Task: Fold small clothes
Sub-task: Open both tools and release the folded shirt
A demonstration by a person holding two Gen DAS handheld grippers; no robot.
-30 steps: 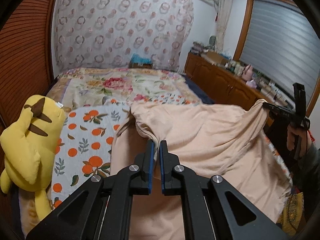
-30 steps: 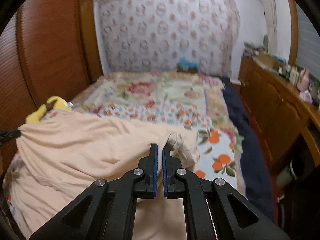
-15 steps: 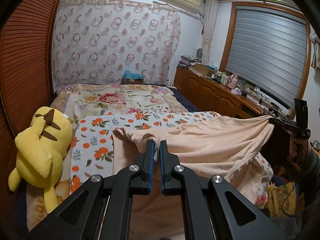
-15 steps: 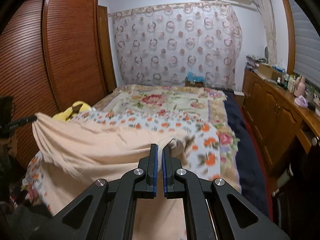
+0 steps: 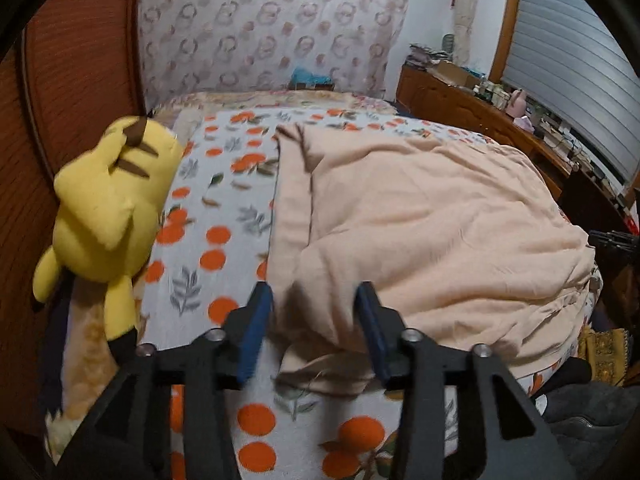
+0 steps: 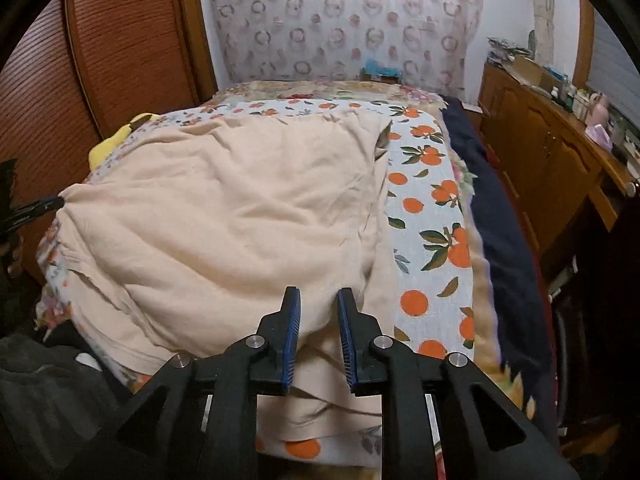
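We see a peach garment [image 5: 432,216] spread over the near part of the bed [image 5: 216,208], lying on an orange-printed sheet [image 6: 432,216]. It covers most of the sheet from the near edge up toward the middle of the bed, with soft wrinkles across it and a second layer of the same cloth showing along its near and left borders.

Our left gripper [image 5: 314,312] hovers over the garment's near left corner. Its jaws are opening, the blue pads [image 5: 256,320] set clearly apart, and the peach cloth lies loose between them without either pad pressing on it.

Our right gripper [image 6: 318,322] sits over the garment's near right corner. Its jaws are opening too, though the gap is narrower, and a fold of the cloth shows in that gap. The pads do not appear to pinch it.

In the right wrist view the left gripper's tip shows at the far left, touching or just beside the garment's left edge; we cannot tell which.

A yellow plush toy [image 5: 108,208] lies along the left edge of the bed, against the wooden wardrobe [image 6: 120,48] and apart from the garment. A patterned curtain [image 6: 344,20] hangs behind the far end of the bed, and a wooden dresser [image 6: 548,148] stands beyond its right edge.
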